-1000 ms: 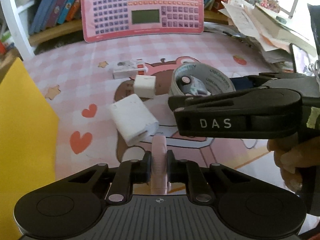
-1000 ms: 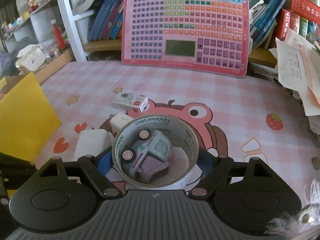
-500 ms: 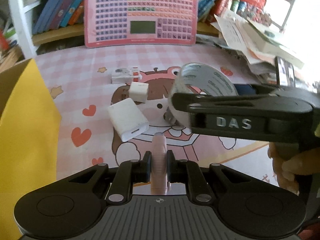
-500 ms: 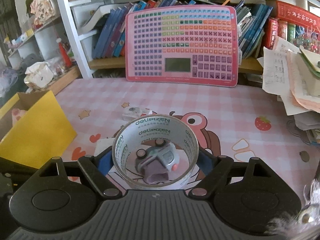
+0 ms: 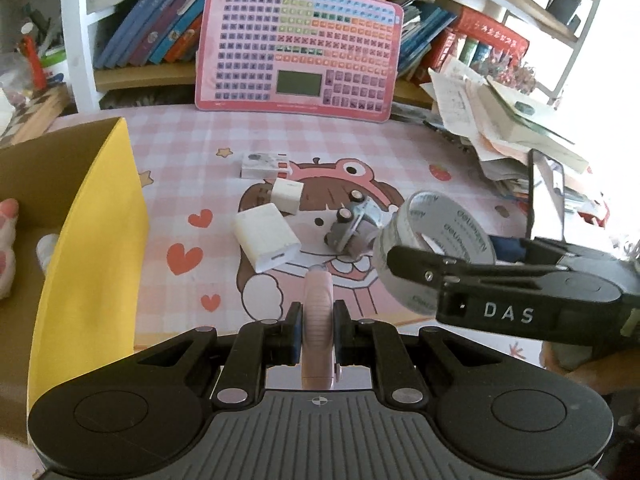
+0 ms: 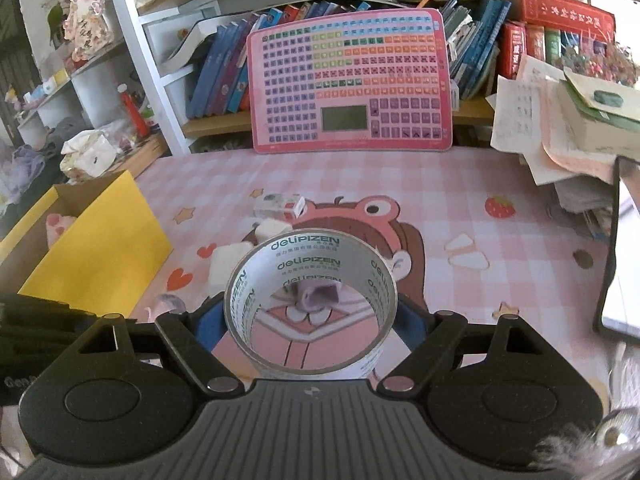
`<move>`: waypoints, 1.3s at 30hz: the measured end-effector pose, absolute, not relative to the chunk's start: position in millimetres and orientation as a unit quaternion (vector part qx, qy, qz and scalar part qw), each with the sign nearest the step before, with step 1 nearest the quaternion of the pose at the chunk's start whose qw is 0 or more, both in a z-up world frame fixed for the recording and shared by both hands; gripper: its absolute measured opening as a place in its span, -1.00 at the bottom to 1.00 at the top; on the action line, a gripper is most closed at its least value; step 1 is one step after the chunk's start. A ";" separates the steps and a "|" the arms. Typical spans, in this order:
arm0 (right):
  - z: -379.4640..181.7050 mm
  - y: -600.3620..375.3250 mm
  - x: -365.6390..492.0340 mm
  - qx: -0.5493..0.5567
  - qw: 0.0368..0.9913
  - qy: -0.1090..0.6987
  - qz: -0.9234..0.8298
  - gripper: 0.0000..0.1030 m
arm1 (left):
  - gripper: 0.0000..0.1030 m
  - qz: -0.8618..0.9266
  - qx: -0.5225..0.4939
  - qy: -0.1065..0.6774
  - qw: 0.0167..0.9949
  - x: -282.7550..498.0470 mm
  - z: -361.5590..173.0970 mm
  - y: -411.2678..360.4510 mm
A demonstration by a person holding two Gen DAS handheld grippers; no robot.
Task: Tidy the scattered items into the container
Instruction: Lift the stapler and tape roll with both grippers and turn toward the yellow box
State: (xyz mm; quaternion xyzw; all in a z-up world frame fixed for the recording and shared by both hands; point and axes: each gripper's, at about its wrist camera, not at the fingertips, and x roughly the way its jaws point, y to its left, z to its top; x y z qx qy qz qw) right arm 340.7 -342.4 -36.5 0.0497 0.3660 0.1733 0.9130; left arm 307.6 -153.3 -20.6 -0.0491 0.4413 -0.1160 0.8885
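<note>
My left gripper is shut on a thin pink object, held edge-on above the pink mat. My right gripper is shut on a roll of clear tape, lifted off the mat; the left wrist view shows that roll at the right. On the mat lie a small toy car on its side, a large white charger, a small white cube charger and a little white-and-red box. The yellow cardboard box stands open at the left.
A pink keyboard-like board leans on the bookshelf at the back. A messy stack of papers and a dark upright screen crowd the right side. A pink plush lies inside the box.
Both grippers rose and drew back. The tape roll came up off the toy car that sat inside its ring; the car now lies uncovered on the mat. More of the yellow box shows.
</note>
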 end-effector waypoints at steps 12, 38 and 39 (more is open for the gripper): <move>-39.8 -333.1 305.9 0.042 0.904 0.388 0.176 0.62 | -0.74 -0.126 -0.073 0.443 0.884 274.9 -21.0 -143.1; -24.8 -271.2 224.7 0.015 0.916 0.390 0.096 0.62 | -0.74 -0.222 -0.109 0.419 0.874 214.4 -22.0 -78.9; -24.7 -266.4 219.9 0.014 0.915 0.392 0.094 0.62 | -0.74 -0.224 -0.112 0.419 0.873 210.3 -22.5 -74.0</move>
